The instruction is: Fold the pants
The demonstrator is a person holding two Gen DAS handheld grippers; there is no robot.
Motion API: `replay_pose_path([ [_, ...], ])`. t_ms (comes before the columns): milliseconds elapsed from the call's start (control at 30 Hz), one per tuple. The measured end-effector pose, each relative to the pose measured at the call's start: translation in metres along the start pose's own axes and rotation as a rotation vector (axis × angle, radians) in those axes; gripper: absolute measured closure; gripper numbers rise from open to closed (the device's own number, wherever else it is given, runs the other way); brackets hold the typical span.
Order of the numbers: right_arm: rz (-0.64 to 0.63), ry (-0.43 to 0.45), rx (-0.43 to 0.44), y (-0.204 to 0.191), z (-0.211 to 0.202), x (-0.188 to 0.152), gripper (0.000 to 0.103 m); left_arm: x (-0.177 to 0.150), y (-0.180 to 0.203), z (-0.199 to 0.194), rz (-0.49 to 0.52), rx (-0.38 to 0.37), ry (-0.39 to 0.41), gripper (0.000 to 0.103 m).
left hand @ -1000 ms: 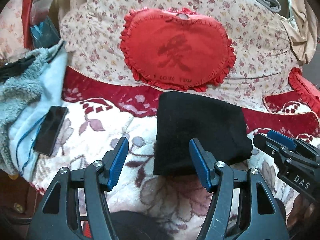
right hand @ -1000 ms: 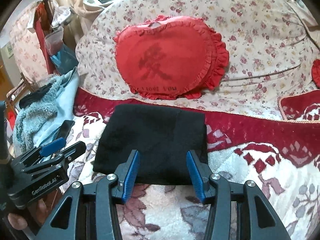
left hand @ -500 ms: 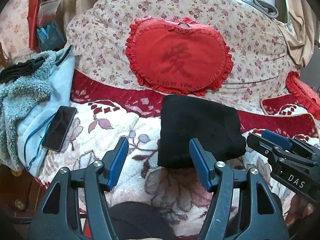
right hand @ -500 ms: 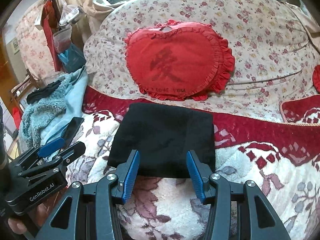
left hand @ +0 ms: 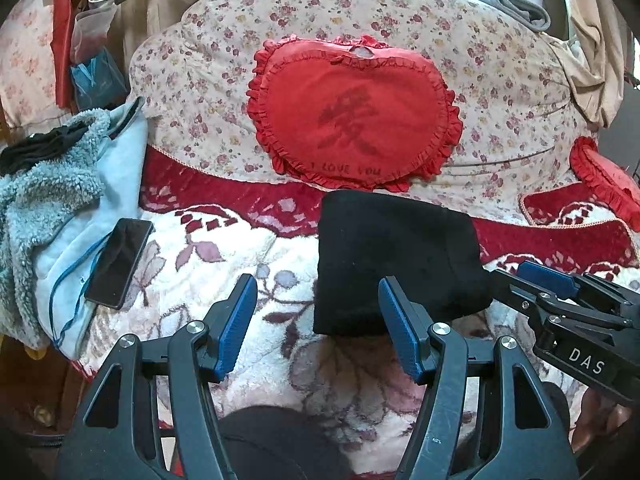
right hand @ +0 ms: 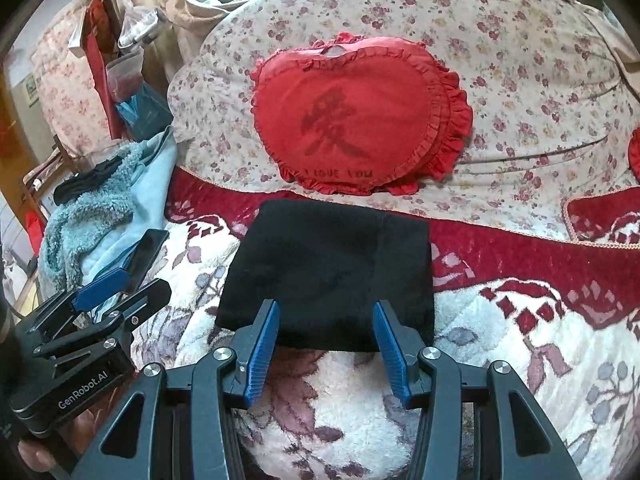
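Note:
The black pants (left hand: 394,260) lie folded into a compact rectangle on the floral blanket (left hand: 224,264), below a red heart cushion. They also show in the right wrist view (right hand: 332,272). My left gripper (left hand: 318,300) is open and empty, held back from the fold's near edge and to its left. My right gripper (right hand: 326,322) is open and empty, just short of the fold's near edge. Each gripper shows in the other's view: the right one (left hand: 532,280) at the pants' right corner, the left one (right hand: 120,284) left of the pants.
A red heart cushion (left hand: 356,116) leans on the flowered sofa back (left hand: 500,80). A black phone (left hand: 120,262) lies on a pale blue fleece garment (left hand: 56,200) at the left. Another red cushion (left hand: 604,176) sits far right.
Both grippers have pulled back from the folded pants, which now look smaller and farther away. The pants have not moved.

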State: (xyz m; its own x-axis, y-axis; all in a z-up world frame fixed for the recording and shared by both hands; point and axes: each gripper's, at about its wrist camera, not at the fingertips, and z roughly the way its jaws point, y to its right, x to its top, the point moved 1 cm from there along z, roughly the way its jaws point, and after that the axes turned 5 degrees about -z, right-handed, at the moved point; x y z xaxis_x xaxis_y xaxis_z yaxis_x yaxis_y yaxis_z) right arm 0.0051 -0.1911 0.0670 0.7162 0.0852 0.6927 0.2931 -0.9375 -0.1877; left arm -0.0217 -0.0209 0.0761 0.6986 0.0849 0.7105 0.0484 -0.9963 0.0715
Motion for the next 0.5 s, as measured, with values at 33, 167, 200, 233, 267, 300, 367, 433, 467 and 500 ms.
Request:
replay_pose_path([
  [33,-0.001,-0.001,0.001,0.0000,0.0003,-0.0002,0.056,-0.0002,-0.0001,0.0001,-0.001,0.000,-0.001,0.040],
  [167,-0.001,-0.006,0.001,0.0002,0.0020,-0.0012,0.056,-0.0008,-0.0017,0.0019,0.001,0.005,-0.004,0.040],
  [200,-0.002,-0.008,0.002,0.0008,0.0025,-0.0014,0.056,-0.0009,-0.0024,0.0023,0.000,0.004,-0.004,0.040],
  [233,-0.002,-0.008,0.002,0.0010,0.0028,-0.0016,0.056,-0.0009,-0.0026,0.0023,-0.001,0.004,-0.002,0.040],
  [267,-0.002,-0.008,0.002,0.0009,0.0028,-0.0015,0.056,-0.0011,-0.0031,0.0025,-0.002,0.004,0.000,0.040],
  [300,-0.002,-0.008,0.002,0.0008,0.0029,-0.0016,0.056,-0.0015,-0.0039,0.0030,-0.005,0.001,0.003,0.040],
  [367,-0.001,-0.008,0.002,0.0005,0.0027,-0.0017,0.056,-0.0027,-0.0056,0.0044,-0.012,-0.006,0.000,0.040],
  [433,0.002,-0.009,0.000,0.0011,0.0031,-0.0023,0.056,-0.0041,-0.0063,0.0065,-0.011,-0.006,-0.006,0.040],
  [467,0.004,-0.010,-0.001,0.0020,0.0039,-0.0031,0.056,-0.0046,-0.0061,0.0070,-0.010,-0.005,-0.009,0.040],
  [500,0.008,-0.011,-0.004,0.0045,0.0049,-0.0038,0.056,-0.0053,-0.0062,0.0076,-0.008,-0.006,-0.012,0.040],
])
